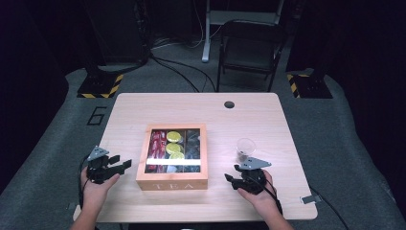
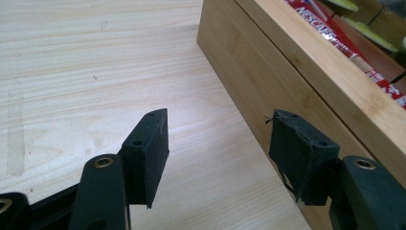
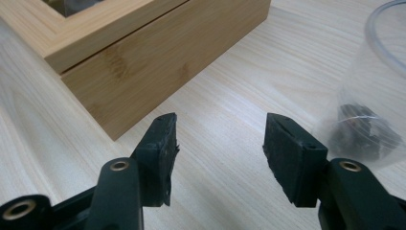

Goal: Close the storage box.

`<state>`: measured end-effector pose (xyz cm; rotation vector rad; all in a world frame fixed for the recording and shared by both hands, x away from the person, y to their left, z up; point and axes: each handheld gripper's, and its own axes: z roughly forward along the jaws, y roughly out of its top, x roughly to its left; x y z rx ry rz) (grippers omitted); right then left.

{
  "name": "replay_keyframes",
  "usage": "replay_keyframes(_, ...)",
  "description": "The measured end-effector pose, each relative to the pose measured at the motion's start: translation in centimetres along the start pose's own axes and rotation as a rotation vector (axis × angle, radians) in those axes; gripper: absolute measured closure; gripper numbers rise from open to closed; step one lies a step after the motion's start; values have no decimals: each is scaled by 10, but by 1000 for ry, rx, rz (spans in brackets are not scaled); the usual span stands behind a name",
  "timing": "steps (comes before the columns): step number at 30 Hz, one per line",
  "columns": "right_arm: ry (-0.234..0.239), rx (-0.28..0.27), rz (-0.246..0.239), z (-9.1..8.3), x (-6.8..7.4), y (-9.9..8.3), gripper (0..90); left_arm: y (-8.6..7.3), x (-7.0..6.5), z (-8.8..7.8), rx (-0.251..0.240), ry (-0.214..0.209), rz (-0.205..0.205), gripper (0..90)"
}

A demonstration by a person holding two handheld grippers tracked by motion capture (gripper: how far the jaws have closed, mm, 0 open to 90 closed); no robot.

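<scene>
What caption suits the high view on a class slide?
Two open hand-held grippers, left and right, flank a closed tea box; a clear cup stands nearby.

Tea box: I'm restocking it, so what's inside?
Through the tea box window show red sachets at left, yellow-green round packs in the middle and dark items at right. A white glare strip hides the front part.
</scene>
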<state>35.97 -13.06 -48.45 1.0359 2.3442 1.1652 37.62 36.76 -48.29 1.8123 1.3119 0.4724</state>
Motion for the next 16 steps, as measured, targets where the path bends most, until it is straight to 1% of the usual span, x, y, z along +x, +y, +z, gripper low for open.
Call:
replay_keyframes(1, -2, 1, -7, 2, 2, 0, 449, 0, 0, 1, -3, 3, 1, 389)
replay_keyframes(2, -4, 7, -28, 3, 3, 0, 449, 0, 0, 1, 8, 0, 5, 388)
replay_keyframes(3, -3, 8, -34, 4, 4, -1, 449, 0, -1, 2, 1, 5, 7, 388)
replay_keyframes(4, -3, 15, -51, 5, 5, 0, 449, 0, -1, 2, 16, 1, 19, 388)
replay_keyframes(5, -2, 23, -67, 6, 7, 0, 449, 0, -1, 3, 20, 2, 23, 388)
replay_keyframes(6, -3, 20, -78, 8, 7, 0, 450, 0, -1, 4, 22, 6, 29, 388)
replay_keyframes(7, 3, 30, -93, 9, 8, 1, 449, 0, -2, 5, 15, 6, 27, 388)
replay_keyframes(8, 7, 27, -97, 10, 8, 1, 449, 1, -2, 5, 28, 5, 32, 388)
replay_keyframes(11, 13, 39, -110, 11, 9, 1, 449, 1, -3, 5, 33, 0, 35, 388)
replay_keyframes(14, 11, 35, -119, 11, 8, 1, 449, 1, -5, 5, 21, 6, 39, 390)
replay_keyframes(15, 10, 34, -118, 10, 8, 1, 449, 2, -5, 3, 22, 2, 41, 390)
replay_keyframes(16, 8, 34, -106, 10, 9, 0, 449, 3, -6, 2, 3, 7, 53, 390)
